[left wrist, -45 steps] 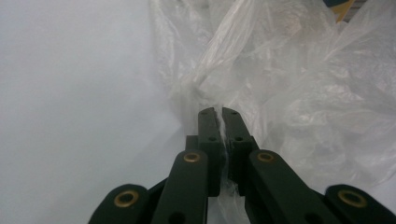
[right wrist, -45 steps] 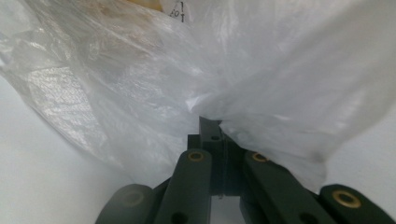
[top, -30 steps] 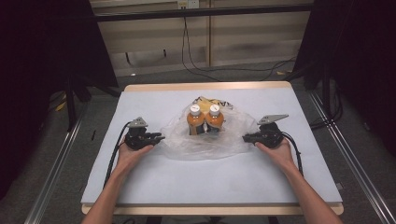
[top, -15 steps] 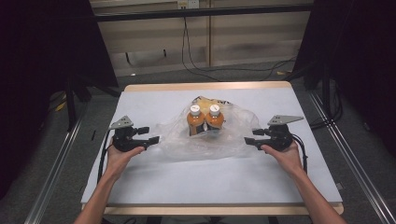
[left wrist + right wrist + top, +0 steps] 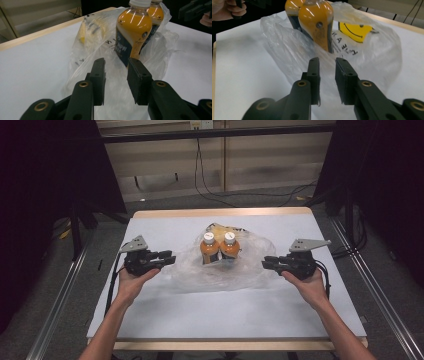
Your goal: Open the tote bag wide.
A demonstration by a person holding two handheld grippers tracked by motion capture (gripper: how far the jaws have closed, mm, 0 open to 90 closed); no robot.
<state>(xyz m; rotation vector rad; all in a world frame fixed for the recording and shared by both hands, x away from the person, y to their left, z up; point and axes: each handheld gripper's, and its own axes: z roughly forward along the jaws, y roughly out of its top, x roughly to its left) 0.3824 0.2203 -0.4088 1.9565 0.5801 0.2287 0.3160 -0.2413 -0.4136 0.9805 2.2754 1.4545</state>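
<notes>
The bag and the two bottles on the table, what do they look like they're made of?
The bag looks like thin clear plastic film: crinkled, glossy, see-through, with a yellow smiley print. The two bottles look like clear smooth plastic, since the orange drink shows through and highlights gleam on them; glass can't be ruled out. Their white caps look like matte plastic.

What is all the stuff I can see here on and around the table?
bottles: two, orange drink with white caps, upright side by side at the table's middle
plastic bag: one, clear with a yellow smiley print, crumpled around the bottles
table: one, white top with wooden edge
cables: black, on the floor behind the table
left tool: black, open, left of the bag
right tool: black, open, right of the bag
hands: two, holding the tools
</notes>
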